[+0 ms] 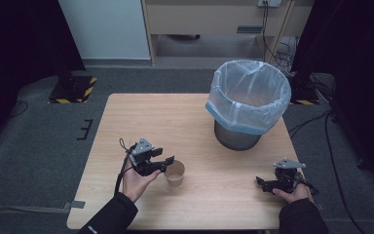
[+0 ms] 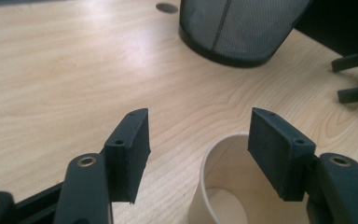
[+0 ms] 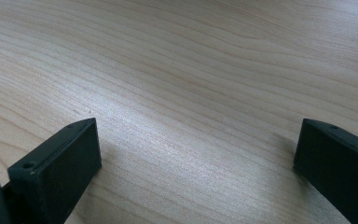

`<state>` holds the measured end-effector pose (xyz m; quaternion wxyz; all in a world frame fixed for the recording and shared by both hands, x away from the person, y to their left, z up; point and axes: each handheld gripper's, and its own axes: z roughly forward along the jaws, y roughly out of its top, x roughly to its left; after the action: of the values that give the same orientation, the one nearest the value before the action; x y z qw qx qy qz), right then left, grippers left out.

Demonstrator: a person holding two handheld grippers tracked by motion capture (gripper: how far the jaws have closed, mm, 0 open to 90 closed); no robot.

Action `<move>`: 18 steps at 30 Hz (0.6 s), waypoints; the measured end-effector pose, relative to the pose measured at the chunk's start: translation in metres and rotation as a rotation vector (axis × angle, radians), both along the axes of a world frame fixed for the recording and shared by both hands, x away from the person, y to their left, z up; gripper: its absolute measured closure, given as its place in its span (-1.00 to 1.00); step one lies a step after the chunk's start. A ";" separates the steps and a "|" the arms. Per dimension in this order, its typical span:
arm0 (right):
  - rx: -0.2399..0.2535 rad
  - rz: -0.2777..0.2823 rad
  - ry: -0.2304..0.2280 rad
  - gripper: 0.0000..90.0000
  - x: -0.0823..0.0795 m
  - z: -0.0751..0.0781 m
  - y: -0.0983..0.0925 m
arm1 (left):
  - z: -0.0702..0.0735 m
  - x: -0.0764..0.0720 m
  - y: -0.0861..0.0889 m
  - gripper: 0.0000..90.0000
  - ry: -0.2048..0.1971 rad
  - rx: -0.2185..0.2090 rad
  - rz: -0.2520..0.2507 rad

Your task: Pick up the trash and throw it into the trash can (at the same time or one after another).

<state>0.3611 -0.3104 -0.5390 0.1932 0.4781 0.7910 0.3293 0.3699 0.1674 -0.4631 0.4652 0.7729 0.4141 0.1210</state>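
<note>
- Nearest the lens in the left gripper view, the paper cup [image 2: 223,186] stands upright on the table [image 2: 74,70], its open rim low in the picture; what shows of its inside looks empty.
- The left hand-held gripper [image 1: 168,165] has its jaws apart, one to each side of the cup's rim. One jaw overlaps the rim in the picture, but no pad is seen pressing, so I judge this a grasp being lined up, not yet made.
- The jaws come in level with the cup's upper wall, probably so they can pinch it across the rim and lift it without tipping.
- The right hand-held gripper [image 1: 264,184] rests low over bare wood near the table's front right, jaws wide apart and holding nothing; it seems parked out of the way.
- The mesh waste bin [image 1: 238,136] stands at the far right of the table, lined with a pale plastic bag [image 1: 248,92] folded over its rim. Its mouth is open towards the camera, and the bag looks empty; it is a likely place for the cup.
</note>
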 end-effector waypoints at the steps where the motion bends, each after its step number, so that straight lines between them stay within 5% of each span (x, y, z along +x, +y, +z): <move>1: -0.001 0.001 0.000 -0.98 0.000 0.000 0.000 | -0.003 0.000 0.000 -0.07 0.012 0.004 -0.002; 9: -0.001 0.002 0.000 -0.98 0.000 0.000 0.000 | -0.014 0.000 -0.004 0.34 0.105 0.043 -0.015; 18: -0.001 0.001 0.000 -0.98 0.000 0.000 0.000 | -0.012 0.000 -0.001 0.84 0.140 0.039 -0.013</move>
<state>0.3612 -0.3105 -0.5389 0.1930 0.4775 0.7915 0.3291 0.3701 0.1659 -0.4748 0.4206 0.7912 0.4381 0.0714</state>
